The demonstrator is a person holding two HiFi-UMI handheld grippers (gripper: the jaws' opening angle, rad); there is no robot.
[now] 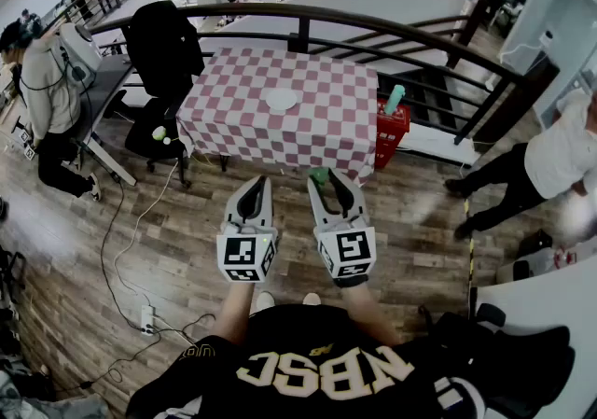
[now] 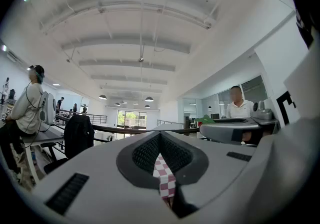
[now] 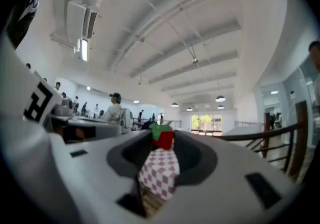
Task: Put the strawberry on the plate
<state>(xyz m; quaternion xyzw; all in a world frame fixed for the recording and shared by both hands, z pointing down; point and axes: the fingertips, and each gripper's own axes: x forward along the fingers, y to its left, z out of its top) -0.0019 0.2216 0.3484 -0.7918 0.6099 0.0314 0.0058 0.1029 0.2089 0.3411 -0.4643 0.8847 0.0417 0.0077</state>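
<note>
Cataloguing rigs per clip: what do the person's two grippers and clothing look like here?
Both the left gripper and right gripper have light grey shells with dark textured jaw linings. Each carries a white cube printed with black square markers. The person wears a black top with pale block lettering.

We see a checked-cloth table (image 1: 233, 118) before a dark curved railing (image 1: 373, 23). A red basket (image 1: 392, 128) stands beside one end, a black chair (image 1: 160, 53) by the other.
</note>
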